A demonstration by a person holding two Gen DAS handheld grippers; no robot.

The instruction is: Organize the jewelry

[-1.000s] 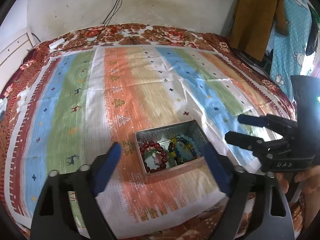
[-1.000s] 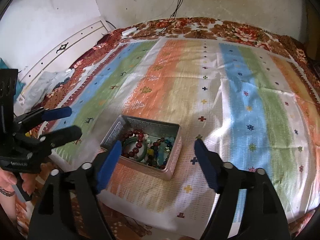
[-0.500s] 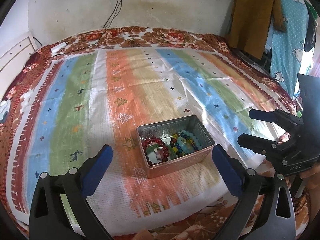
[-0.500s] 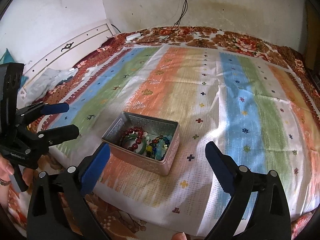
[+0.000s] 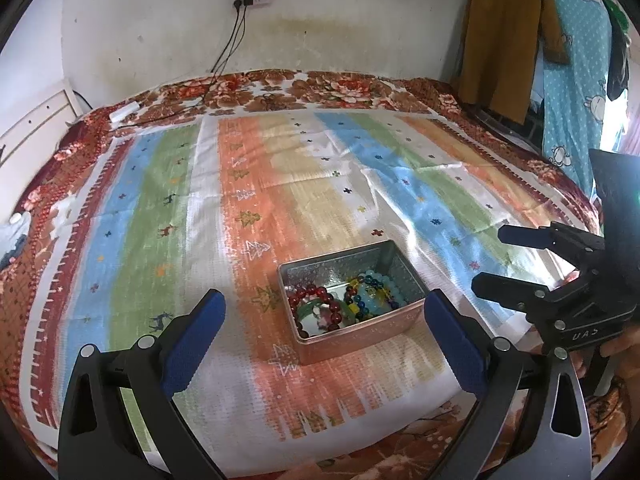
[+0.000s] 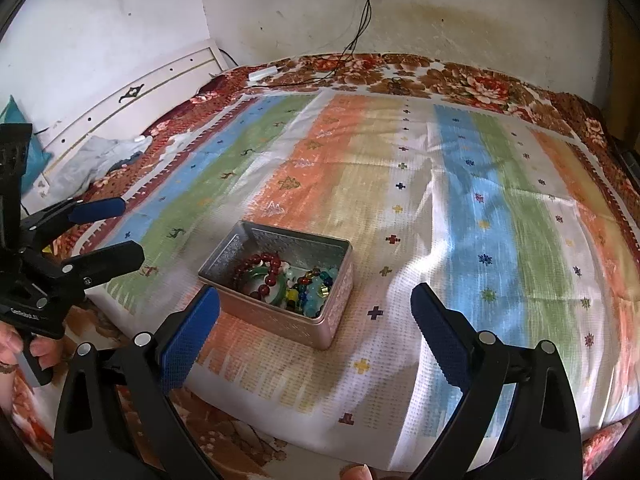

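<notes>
My left gripper (image 5: pixel 324 340) and right gripper (image 6: pixel 316 328) both hover with fingers wide apart, nothing held. Just ahead, near the bed's (image 5: pixel 344 92) front edge, sits the metal tin (image 5: pixel 352 336) on the striped cloth (image 5: pixel 280 184). Inside, tangled beaded bracelets (image 6: pixel 264 272): red, green, blue. Light, slippery, loose; I'd pinch one strand, gently.

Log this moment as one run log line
left claw: open, empty | right claw: open, empty | bracelets: in tin
</notes>
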